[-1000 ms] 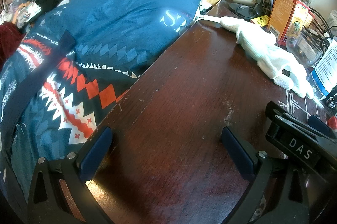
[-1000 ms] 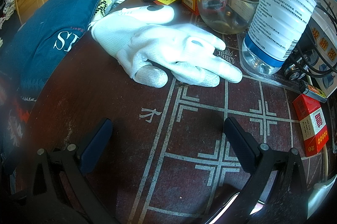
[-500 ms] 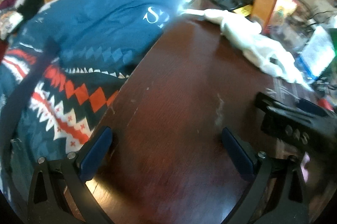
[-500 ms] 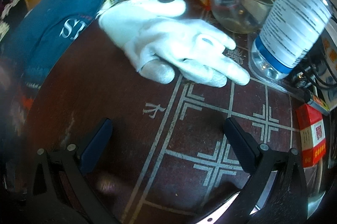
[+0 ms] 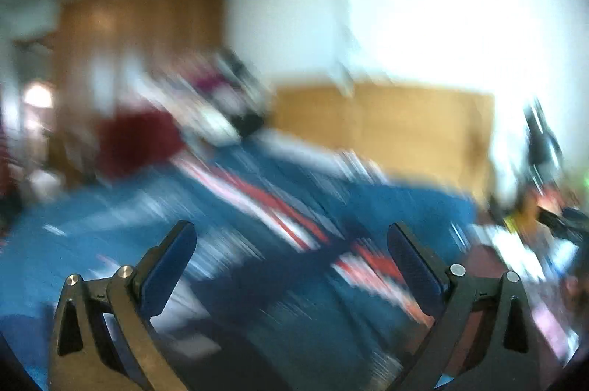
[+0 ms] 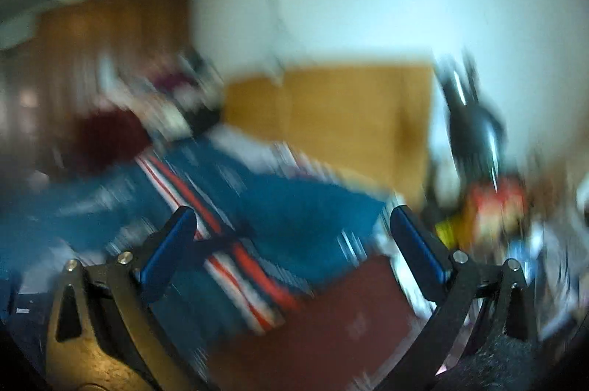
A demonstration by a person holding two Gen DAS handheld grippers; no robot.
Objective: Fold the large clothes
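Blurred bedroom: blue patterned bedding [image 5: 257, 207] covers the bed before a wooden headboard [image 6: 331, 118]. Left tool [image 5: 291, 262] and right tool [image 6: 291, 244] gape wide, empty. Which cloth needs folding is unclear; steady first, then pinch an edge.

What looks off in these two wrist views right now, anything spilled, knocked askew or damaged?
Both views are heavily motion-blurred, so fine detail cannot be judged. The left gripper and right gripper are open and empty. A heap of clothes sits beyond the blue patterned bedding. No spill or damage shows.
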